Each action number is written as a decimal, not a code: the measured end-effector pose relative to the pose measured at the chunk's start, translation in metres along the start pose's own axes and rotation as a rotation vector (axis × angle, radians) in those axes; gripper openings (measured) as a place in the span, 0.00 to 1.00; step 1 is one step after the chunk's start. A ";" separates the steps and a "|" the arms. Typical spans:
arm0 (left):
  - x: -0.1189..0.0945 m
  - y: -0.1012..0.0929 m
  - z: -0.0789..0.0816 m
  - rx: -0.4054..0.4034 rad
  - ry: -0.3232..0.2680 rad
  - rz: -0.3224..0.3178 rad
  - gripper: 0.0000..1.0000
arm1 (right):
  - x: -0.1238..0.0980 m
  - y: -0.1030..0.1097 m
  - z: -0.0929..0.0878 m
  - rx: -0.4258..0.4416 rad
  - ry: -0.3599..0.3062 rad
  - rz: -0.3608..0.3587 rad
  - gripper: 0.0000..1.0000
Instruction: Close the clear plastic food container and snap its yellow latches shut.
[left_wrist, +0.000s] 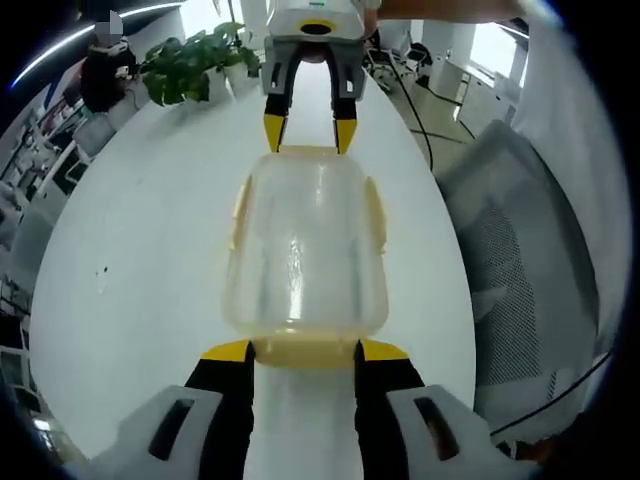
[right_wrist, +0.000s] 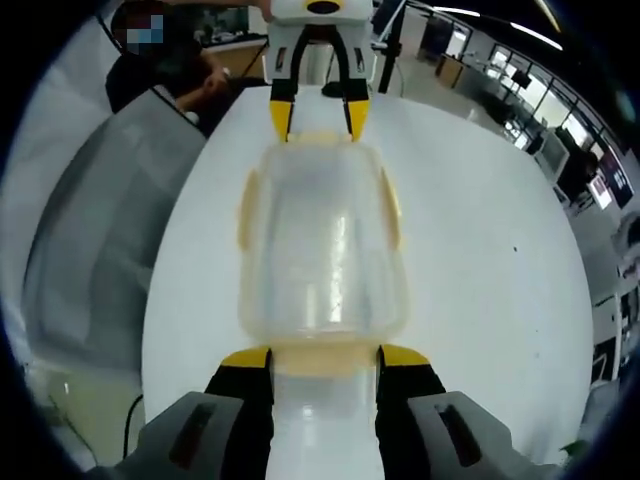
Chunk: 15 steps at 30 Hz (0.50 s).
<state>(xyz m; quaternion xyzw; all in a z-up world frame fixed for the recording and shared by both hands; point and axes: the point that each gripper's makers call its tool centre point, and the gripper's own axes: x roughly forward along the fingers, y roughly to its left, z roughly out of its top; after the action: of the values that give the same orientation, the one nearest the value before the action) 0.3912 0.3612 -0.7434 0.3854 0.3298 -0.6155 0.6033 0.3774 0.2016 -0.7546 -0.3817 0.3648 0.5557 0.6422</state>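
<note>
The clear plastic container (left_wrist: 305, 250) lies lengthwise on the white table (left_wrist: 140, 250) with its lid on. Pale yellow latches (left_wrist: 240, 210) show along both long sides and at each end. My left gripper (left_wrist: 305, 352) is open, its yellow-tipped jaws flanking the near end latch (left_wrist: 305, 348). At the far end my right gripper (left_wrist: 309, 135) faces it, open, tips at that end's latch. In the right gripper view the container (right_wrist: 322, 250) lies just ahead of the right gripper (right_wrist: 325, 358), which straddles the end latch (right_wrist: 325, 355). The left gripper (right_wrist: 319, 120) stands opposite.
A potted plant (left_wrist: 190, 65) stands at the table's far left end. A grey mesh chair (left_wrist: 520, 220) sits beside the table, its back (right_wrist: 90, 230) also close to the edge. A black cable (left_wrist: 420, 110) runs along the table. A person (right_wrist: 170, 70) sits behind.
</note>
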 end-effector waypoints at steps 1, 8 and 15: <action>0.001 0.000 0.003 0.002 -0.002 0.001 0.38 | -0.002 0.000 -0.002 -0.003 0.001 -0.002 0.38; 0.009 -0.003 0.014 -0.001 -0.013 -0.004 0.38 | -0.009 0.002 -0.015 -0.004 0.011 -0.001 0.38; 0.015 -0.003 0.024 -0.001 -0.021 -0.003 0.38 | -0.014 0.001 -0.025 -0.006 0.020 -0.004 0.38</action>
<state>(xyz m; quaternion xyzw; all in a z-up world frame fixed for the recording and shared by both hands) 0.3871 0.3326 -0.7449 0.3782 0.3242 -0.6201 0.6061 0.3738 0.1735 -0.7534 -0.3897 0.3688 0.5517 0.6385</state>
